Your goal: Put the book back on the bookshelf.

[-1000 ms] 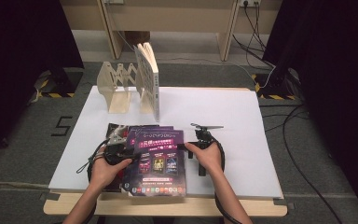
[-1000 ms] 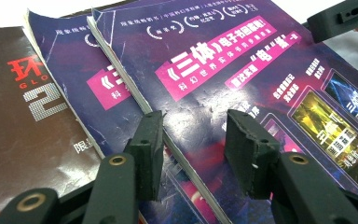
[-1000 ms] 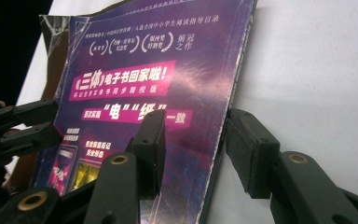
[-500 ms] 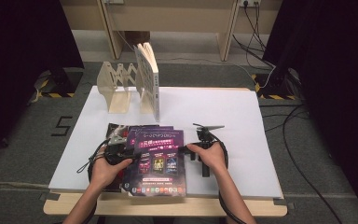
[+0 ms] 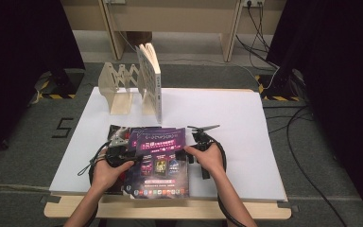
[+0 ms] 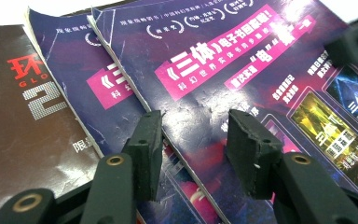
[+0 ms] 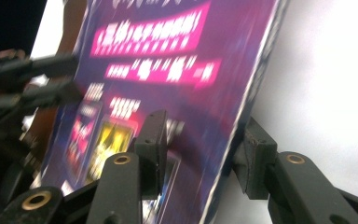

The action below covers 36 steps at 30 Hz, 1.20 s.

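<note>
Step in hand (judged): lift top purple magazine (image 5: 159, 158) off the stack w/ both claws, likely en route to the wooden rack (image 5: 123, 90) at the far side of the surface (image 5: 246, 123), where one book (image 5: 151, 80) already stands upright.

Procedure:
1. Right claw (image 7: 200, 144): jaws gape wide, straddling the mag's right edge, one jaw over the cover, the other outside/below the edge. Not yet clamped. Close only once the lower jaw sits fully under this one copy.
2. Left claw (image 6: 193, 140): jaws apart at medium width, both tips over the cover near the mag's left edge; no grip seen. Slide the outer jaw under the top copy only; a second purple magazine (image 6: 79, 93) lies directly beneath, offset to the left, so check it isn't pinched along.
3. Raise both sides evenly; thin glossy paper will prob. sag or slip if one side leads.
4. Keep cables clear of the stack.

Position ref: in the high view the top mag lies at the near edge of the surface, between left claw (image 5: 116, 146) and right claw (image 5: 199, 142), each at its side edge. A dark brown magazine (image 6: 23, 116) lies lowest in the stack, showing at left. The right gripper view is blurred, so exact contact at the lower jaw can't be told
</note>
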Available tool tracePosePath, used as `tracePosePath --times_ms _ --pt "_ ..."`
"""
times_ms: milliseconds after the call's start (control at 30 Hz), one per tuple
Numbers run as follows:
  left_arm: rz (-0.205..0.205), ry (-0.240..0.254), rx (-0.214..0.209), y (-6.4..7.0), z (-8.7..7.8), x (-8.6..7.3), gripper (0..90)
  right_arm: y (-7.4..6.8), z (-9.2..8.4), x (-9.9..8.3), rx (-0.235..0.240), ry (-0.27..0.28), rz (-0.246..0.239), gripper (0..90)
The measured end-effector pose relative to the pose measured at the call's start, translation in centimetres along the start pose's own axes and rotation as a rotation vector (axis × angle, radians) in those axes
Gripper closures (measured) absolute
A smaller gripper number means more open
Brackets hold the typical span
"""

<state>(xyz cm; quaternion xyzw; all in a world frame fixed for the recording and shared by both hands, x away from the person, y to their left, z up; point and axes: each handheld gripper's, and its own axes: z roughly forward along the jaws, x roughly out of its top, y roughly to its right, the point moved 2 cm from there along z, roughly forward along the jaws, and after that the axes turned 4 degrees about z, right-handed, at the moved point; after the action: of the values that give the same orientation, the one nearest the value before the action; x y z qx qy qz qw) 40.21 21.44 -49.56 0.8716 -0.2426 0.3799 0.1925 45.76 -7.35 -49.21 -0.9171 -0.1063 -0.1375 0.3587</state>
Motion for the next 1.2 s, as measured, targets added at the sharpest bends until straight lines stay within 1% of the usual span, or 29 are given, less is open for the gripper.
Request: tracePosePath --times_ms 33,133,200,267,300,333,367,400,467,533,600,633,733,800,933,1033,1067,1100,1133,1200 --pt "0.001 0.001 0.002 0.0 0.0 0.0 54.8 0.2 0.0 0.2 -0.012 0.011 0.002 60.2" --pt "0.0 0.001 0.002 0.0 0.0 0.0 54.8 0.3 0.2 0.2 -0.006 0.01 0.007 61.2" --pt "0.002 -0.002 0.004 0.0 0.0 0.0 54.7 0.5 0.0 0.1 0.002 0.03 -0.015 66.6" --pt "0.002 -0.002 0.006 0.0 0.0 0.0 54.5 0.3 -0.3 0.1 0.026 0.047 -0.017 72.9" --pt "0.001 -0.003 0.007 0.0 -0.1 0.0 54.4 0.2 -0.6 0.2 0.037 0.047 -0.018 75.3" --pt "0.001 -0.002 0.009 0.0 -0.1 0.0 54.2 0.0 -0.8 0.3 0.041 0.058 -0.043 77.2" --pt "0.001 -0.002 0.009 0.0 -0.1 0.0 54.0 -0.3 -1.0 0.3 0.048 0.054 -0.043 78.7" --pt "0.001 -0.002 0.009 0.0 -0.1 0.0 53.8 -0.5 -1.1 0.3 0.047 0.061 -0.062 79.1" --pt "0.0 -0.003 0.007 0.0 -0.1 0.0 53.8 -1.0 -1.4 0.4 0.053 0.057 -0.06 80.3" --pt "-0.001 -0.002 0.008 0.0 -0.1 0.0 53.6 -1.1 -1.5 0.4 0.062 0.059 -0.064 81.2" --pt "-0.003 0.001 0.006 0.0 -0.1 -0.1 53.5 -1.3 -1.7 0.3 0.065 0.054 -0.057 81.4" --pt "-0.006 0.002 0.005 0.0 -0.1 -0.1 53.5 -1.3 -1.7 0.3 0.064 0.057 -0.061 81.6" --pt "-0.007 0.003 0.004 0.0 -0.1 -0.1 53.3 -1.5 -1.8 0.2 0.067 0.063 -0.051 82.0" --pt "-0.008 0.004 0.003 0.0 -0.1 -0.1 53.0 -1.6 -1.8 0.2 0.068 0.073 -0.053 82.3" --pt "-0.01 0.005 0.001 0.0 0.0 -0.1 52.0 -1.9 -2.0 0.1 0.066 0.083 -0.072 82.3" --pt "-0.007 0.004 0.0 0.0 -0.1 -0.1 51.8 -2.0 -2.1 0.0 0.062 0.081 -0.083 82.1" --pt "-0.005 0.005 -0.001 0.0 0.0 -0.1 51.4 -2.0 -2.0 0.0 0.055 0.082 -0.098 81.8" --pt "-0.005 0.004 -0.001 0.0 0.0 -0.1 51.0 -2.1 -2.1 0.0 0.053 0.068 -0.102 81.5" --pt "-0.004 0.002 0.002 0.0 0.0 -0.1 50.7 -2.1 -2.1 0.0 0.052 0.065 -0.115 81.4" --pt "-0.003 0.003 0.002 0.1 0.0 -0.1 50.2 -2.3 -2.2 -0.1 0.051 0.055 -0.121 81.4"
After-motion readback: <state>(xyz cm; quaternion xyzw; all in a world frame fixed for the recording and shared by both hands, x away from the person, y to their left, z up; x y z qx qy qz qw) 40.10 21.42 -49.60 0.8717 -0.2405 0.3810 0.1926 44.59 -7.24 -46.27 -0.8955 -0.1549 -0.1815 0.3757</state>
